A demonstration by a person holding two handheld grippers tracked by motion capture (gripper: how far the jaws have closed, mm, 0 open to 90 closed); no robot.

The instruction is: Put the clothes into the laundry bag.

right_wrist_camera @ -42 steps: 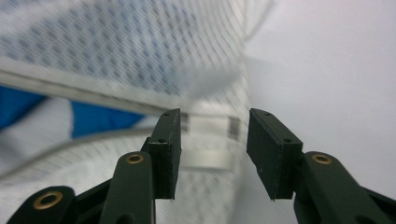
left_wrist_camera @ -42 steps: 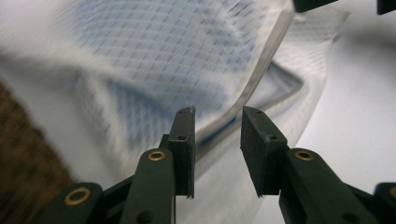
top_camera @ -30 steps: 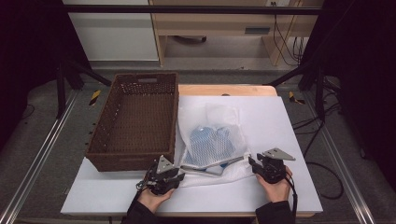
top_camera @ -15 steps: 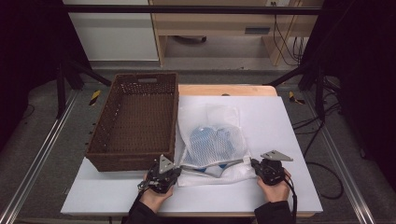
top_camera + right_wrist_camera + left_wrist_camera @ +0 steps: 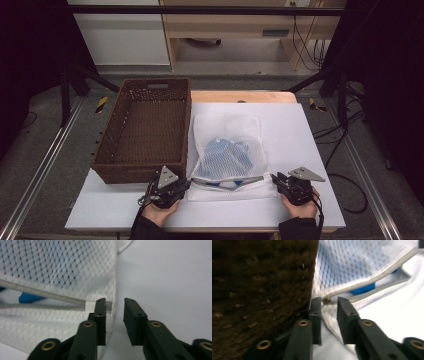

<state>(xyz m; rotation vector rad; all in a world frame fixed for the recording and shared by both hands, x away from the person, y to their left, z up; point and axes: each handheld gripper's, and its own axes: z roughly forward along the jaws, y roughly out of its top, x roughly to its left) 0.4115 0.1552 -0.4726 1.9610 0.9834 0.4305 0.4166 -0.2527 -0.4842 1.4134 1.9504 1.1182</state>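
Observation:
A white mesh laundry bag (image 5: 227, 155) holding a blue garment (image 5: 223, 148) lies on the white table top (image 5: 300, 135), its zipper edge toward me. My left gripper (image 5: 186, 184) sits at the bag's near left corner, by the basket. Its jaws have just been opening and stand apart, with loose mesh (image 5: 352, 270) between them at the zipper end; left gripper (image 5: 329, 302). My right gripper (image 5: 274, 179) is at the near right corner. Its jaws have also just been opening, and the bag's edge (image 5: 62, 270) lies slack beside one pad; right gripper (image 5: 115, 302).
A brown wicker basket (image 5: 141, 84) stands left of the bag, its near wall (image 5: 262, 277) right against my left gripper. Bare table top lies right of the bag. Cables and dark stand legs sit on the floor beyond the table.
The bag's near edge has sunk flatter onto the table. My right gripper has slid slightly toward me. The left hand has stayed in place.

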